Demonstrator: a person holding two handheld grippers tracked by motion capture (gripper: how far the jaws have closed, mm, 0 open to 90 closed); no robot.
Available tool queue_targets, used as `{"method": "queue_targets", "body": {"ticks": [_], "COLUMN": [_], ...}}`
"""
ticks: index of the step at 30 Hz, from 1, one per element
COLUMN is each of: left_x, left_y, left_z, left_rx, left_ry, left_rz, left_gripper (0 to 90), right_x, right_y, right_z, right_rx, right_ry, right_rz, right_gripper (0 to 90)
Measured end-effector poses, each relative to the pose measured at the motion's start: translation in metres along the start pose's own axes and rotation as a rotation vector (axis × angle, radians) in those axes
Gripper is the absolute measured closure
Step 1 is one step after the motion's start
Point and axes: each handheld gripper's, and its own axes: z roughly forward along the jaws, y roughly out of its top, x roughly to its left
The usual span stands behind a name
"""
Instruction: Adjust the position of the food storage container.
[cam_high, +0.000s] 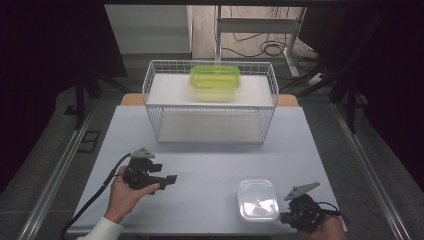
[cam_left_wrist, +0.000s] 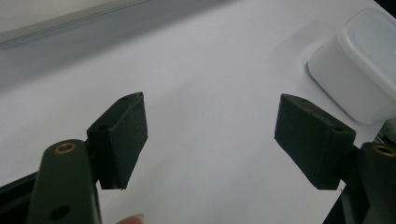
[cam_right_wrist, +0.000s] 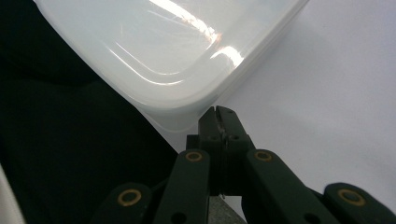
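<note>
A white lidded plastic container (cam_high: 257, 200) sits at the table's front right. My right gripper (cam_high: 284, 216) rests just right of it near the front edge. In the right gripper view my right gripper (cam_right_wrist: 222, 114) is shut with its pads pressed together on nothing, its tip right at a rounded corner of the container (cam_right_wrist: 163, 46). My left gripper (cam_high: 171, 179) is held in a hand at the front left, pointing right. In the left gripper view my left gripper (cam_left_wrist: 212, 135) is open wide over bare table, and the container (cam_left_wrist: 359, 70) lies ahead at the right.
A white wire basket rack (cam_high: 150, 85) stands at the back of the table (cam_high: 210, 160), with a green lidded container (cam_high: 215, 80) on its upper shelf. Both grippers trail cables toward the front edge. Dark floor and metal rails flank the table.
</note>
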Motion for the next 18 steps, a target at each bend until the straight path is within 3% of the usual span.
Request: {"method": "queue_targets", "body": {"ticks": [7, 15, 18], "left_x": [0.000, 0.000, 0.000], "left_y": [0.000, 0.000, 0.000], "left_z": [-0.001, -0.004, -0.003], "left_rx": [-0.002, -0.008, -0.008], "left_ry": [0.001, 0.002, 0.002], "left_rz": [-0.001, -0.002, -0.003], "left_gripper": [24.9, 24.8, 24.9], "right_x": [0.006, 0.013, 0.017], "right_y": [0.010, 0.020, 0.027], "right_z": [0.005, 0.011, 0.017], "right_rx": [-0.012, -0.027, -0.026], "right_ry": [0.027, 0.024, 0.052], "right_rz": [-0.010, -0.017, -0.016], "right_gripper": [89.3, 89.3, 89.3]}}
